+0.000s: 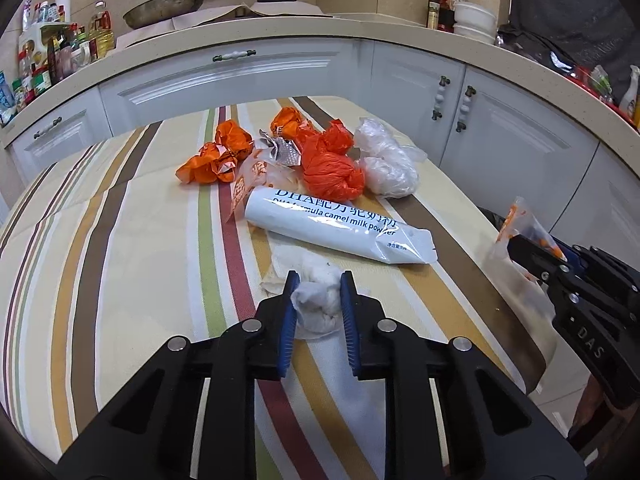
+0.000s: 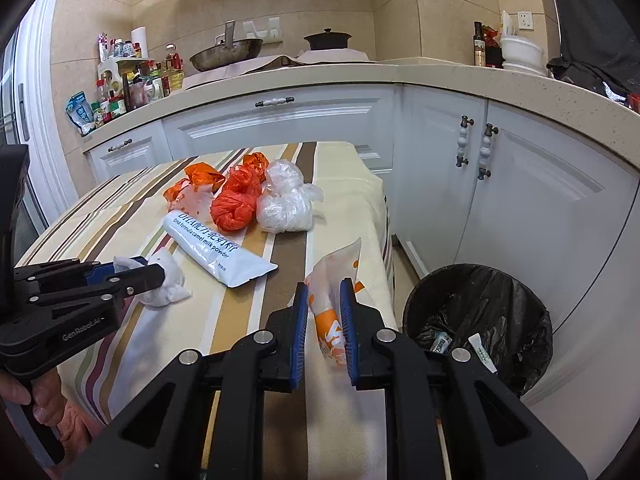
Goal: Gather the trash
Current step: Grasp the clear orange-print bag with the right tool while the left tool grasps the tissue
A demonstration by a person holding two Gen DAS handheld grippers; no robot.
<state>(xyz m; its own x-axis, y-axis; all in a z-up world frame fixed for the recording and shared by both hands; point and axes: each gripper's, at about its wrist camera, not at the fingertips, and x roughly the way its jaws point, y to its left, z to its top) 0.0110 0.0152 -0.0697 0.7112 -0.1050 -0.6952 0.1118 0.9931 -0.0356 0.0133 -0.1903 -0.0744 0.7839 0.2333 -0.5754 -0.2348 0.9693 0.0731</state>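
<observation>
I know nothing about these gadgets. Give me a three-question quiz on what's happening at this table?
1. True or false: the left gripper is empty.
2. What does the right gripper hold? A) a clear wrapper with orange print B) a spoon C) the milk powder pouch
3. Where is the black-lined trash bin: on the striped table or on the floor beside it?

Key: 1 false, it grips a white tissue wad; 2 A; 3 on the floor beside it.

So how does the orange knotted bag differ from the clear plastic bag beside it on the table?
The orange knotted bag is opaque and vivid orange; the clear plastic bag is see-through and whitish. The orange bag is twisted into a tight knot, while the clear bag is a looser bundle with a free flap sticking out. Both are crumpled and lie touching on the striped tablecloth, untouched by either gripper.
</observation>
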